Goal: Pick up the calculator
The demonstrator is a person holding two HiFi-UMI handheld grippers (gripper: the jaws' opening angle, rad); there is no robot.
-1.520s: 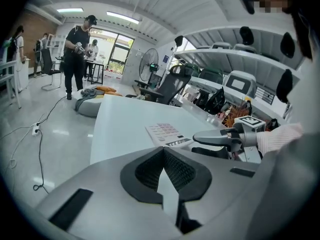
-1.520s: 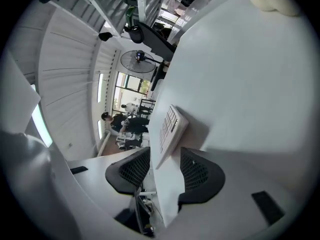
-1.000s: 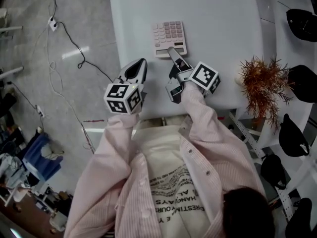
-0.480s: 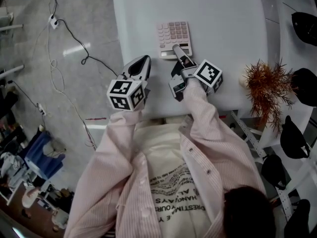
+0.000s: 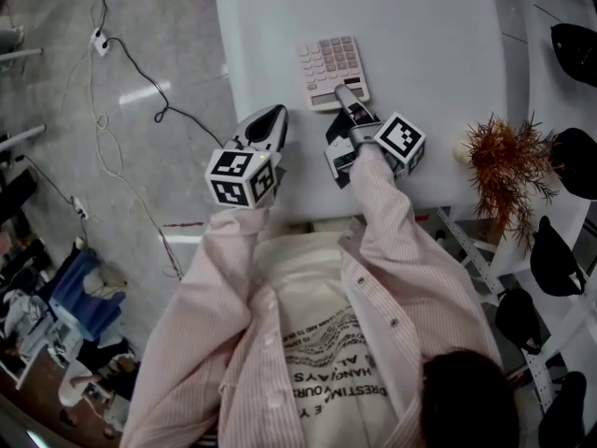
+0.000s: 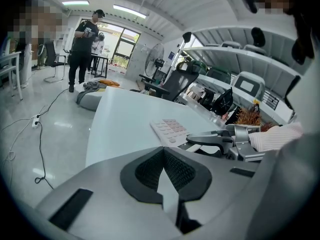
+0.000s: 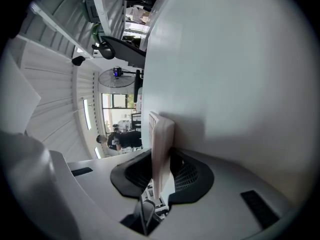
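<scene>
A pale calculator (image 5: 333,68) with pinkish keys lies flat on the white table (image 5: 392,26). My right gripper (image 5: 343,91) reaches its near edge. In the right gripper view the calculator (image 7: 161,149) stands edge-on between the two pads, and the right gripper (image 7: 162,171) is closing with both pads against it. My left gripper (image 5: 270,115) hovers at the table's near left corner, well short of the calculator, shut and holding nothing. From the left gripper (image 6: 162,154) view I see the calculator (image 6: 170,130) ahead and the right gripper (image 6: 200,139) over its near end.
A dried reddish plant (image 5: 494,161) stands at the table's right edge. Black caps (image 5: 574,49) hang on a rack further right. A cable (image 5: 121,63) runs across the floor at left. A person (image 6: 85,39) stands far off in the room.
The right gripper's jaws have closed in on the calculator's near edge and the gripper has rolled a little. The left gripper has kept still.
</scene>
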